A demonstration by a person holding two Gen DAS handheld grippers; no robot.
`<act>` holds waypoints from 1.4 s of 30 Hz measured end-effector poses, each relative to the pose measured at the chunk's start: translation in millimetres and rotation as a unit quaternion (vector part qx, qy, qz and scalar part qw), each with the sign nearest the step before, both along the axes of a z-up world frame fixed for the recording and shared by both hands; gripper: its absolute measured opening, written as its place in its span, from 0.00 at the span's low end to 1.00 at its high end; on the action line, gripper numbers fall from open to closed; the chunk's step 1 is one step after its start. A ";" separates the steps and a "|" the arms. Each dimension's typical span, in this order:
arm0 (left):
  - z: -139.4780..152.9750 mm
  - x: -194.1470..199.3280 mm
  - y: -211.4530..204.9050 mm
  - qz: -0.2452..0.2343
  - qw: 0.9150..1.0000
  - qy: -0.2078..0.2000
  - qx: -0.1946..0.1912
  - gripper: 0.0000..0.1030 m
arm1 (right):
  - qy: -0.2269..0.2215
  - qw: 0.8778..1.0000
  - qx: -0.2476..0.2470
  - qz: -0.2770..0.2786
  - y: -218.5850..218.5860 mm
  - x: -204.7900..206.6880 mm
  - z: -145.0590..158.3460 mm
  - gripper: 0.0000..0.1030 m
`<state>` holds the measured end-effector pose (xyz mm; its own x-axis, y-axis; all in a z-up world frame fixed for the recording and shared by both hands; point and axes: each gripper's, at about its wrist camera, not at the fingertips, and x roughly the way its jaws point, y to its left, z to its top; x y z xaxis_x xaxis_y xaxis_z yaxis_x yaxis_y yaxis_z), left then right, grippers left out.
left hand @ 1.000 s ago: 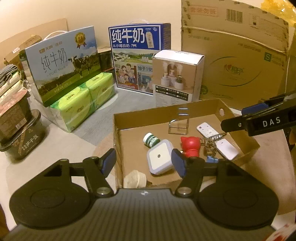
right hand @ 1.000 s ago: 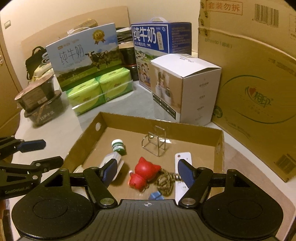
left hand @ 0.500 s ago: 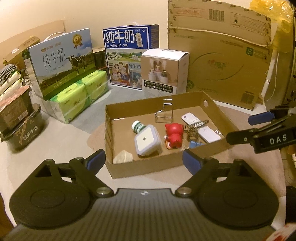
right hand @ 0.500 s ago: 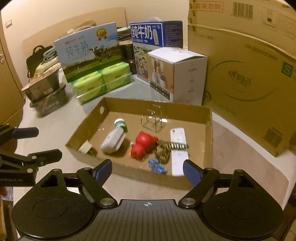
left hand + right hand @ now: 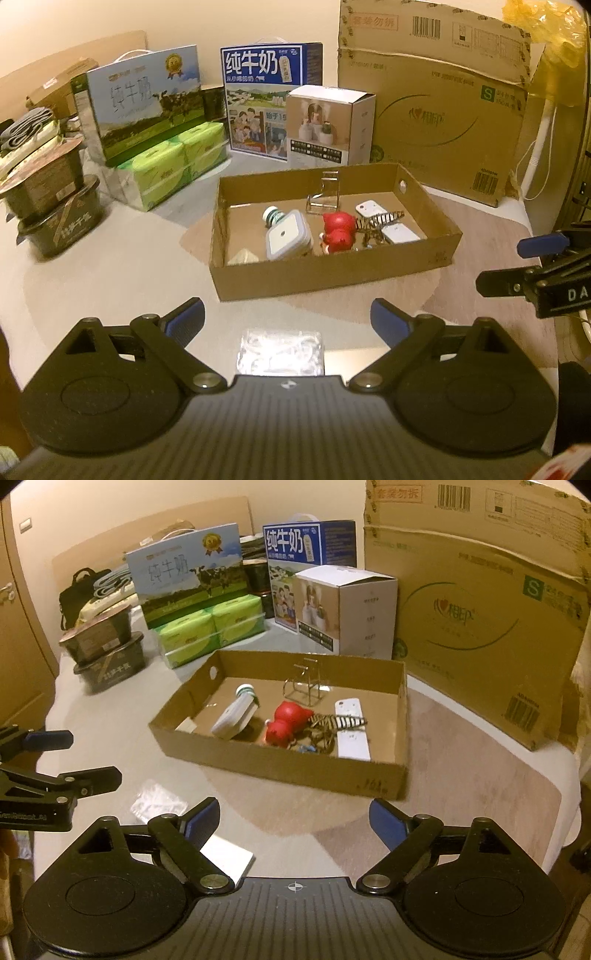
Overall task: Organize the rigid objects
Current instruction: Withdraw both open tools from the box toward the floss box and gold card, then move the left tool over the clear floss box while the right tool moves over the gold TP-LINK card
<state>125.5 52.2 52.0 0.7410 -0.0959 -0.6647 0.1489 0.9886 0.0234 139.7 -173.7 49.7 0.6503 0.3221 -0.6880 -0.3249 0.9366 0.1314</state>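
A shallow cardboard box [image 5: 332,273] [image 5: 280,764] sits on the table. It holds a red figure [image 5: 338,232] [image 5: 290,722], a white square plug-in light [image 5: 284,240], a green-capped bottle [image 5: 273,216], a wire stand [image 5: 323,195], white remotes [image 5: 400,232] [image 5: 351,731] and a striped keychain [image 5: 380,221]. My left gripper [image 5: 286,317] hovers in front of the box, its jaws opening with nothing gripped; a clear plastic packet [image 5: 280,350] lies on the table below it. To the right, my right gripper [image 5: 294,818] is also opening and holds nothing.
Behind the box stand two milk cartons [image 5: 147,99] [image 5: 266,99], green tissue packs [image 5: 173,166], a white product box [image 5: 328,122] and a large cardboard carton [image 5: 443,110]. Stacked noodle bowls [image 5: 51,206] are at the left. A white card [image 5: 229,860] lies near the table's front.
Both grippers have drawn back from over the box toward the table's front, and their jaws have spread wider. The things in the box have not moved.
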 end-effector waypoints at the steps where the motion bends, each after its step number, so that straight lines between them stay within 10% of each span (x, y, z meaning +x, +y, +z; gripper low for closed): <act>1: 0.0 -4.0 0.1 0.002 1.000 0.001 -0.002 0.93 | -0.002 1.000 -0.001 0.002 -0.2 -5.9 -0.6 0.85; 42: -40.5 -82.0 29.1 0.013 1.000 0.011 0.004 0.92 | -0.011 0.995 -0.008 0.099 -8.1 -85.5 -51.1 0.85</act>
<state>43.6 81.3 11.5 0.7283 -0.0709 -0.6816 0.1237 0.9919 0.0290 54.2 -181.8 -1.4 0.5905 0.4338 -0.6805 -0.5052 0.8563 0.1074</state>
